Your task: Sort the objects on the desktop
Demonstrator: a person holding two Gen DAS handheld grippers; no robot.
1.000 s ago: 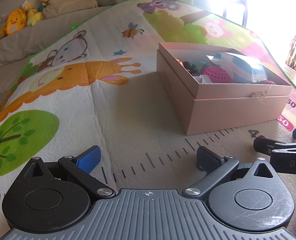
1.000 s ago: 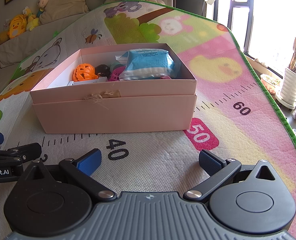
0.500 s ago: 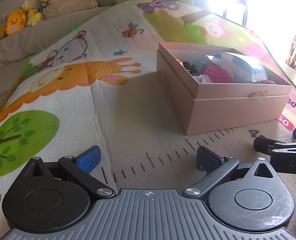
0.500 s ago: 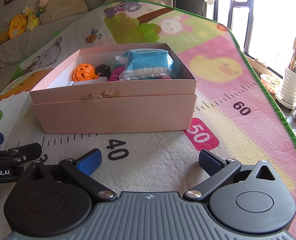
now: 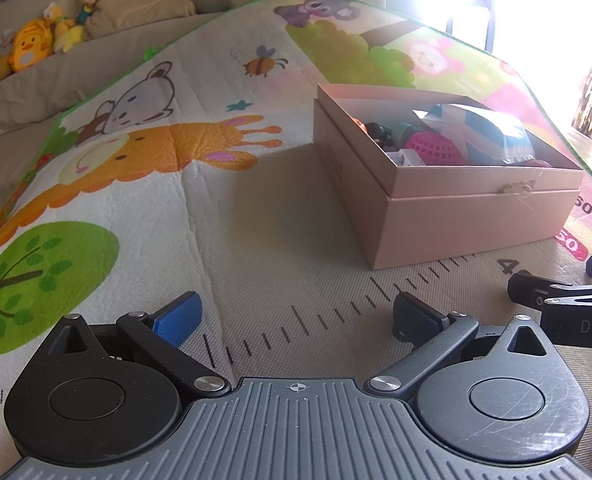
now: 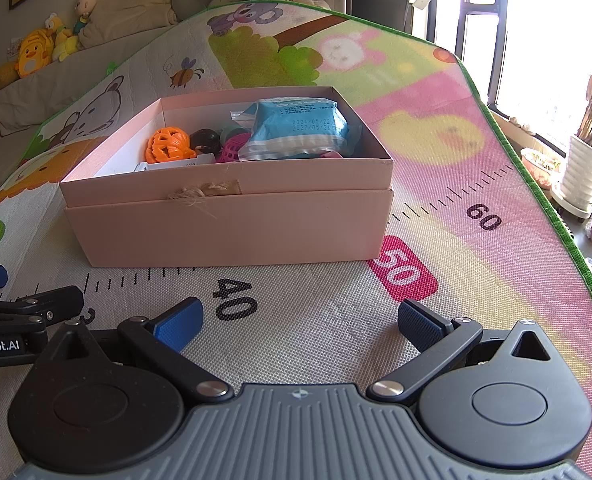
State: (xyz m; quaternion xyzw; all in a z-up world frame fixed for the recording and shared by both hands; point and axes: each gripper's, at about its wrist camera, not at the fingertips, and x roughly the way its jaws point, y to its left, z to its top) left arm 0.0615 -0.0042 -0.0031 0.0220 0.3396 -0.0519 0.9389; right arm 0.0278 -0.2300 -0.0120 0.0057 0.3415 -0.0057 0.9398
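Nothing moved: pink box [image 6: 232,224] beyond right claw [image 6: 297,322]

L cam low, box [image 5: 447,184] right | R cam faces box [image 6: 232,216] | both near mat [image 5: 256,240]

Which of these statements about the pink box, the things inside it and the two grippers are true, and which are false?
1. The pink box stands open with no lid on top. True.
2. An orange ball lies inside the box. True.
3. The blue packet lies on the mat beside the box. False: it rests inside the box, on top of other things.
4. The right gripper holds the packet. False: its fingers are spread apart with nothing between them.
5. The left gripper is open and empty. True.
6. The box covers the "50" mark. False: the "50" mark shows beside the box's right corner.
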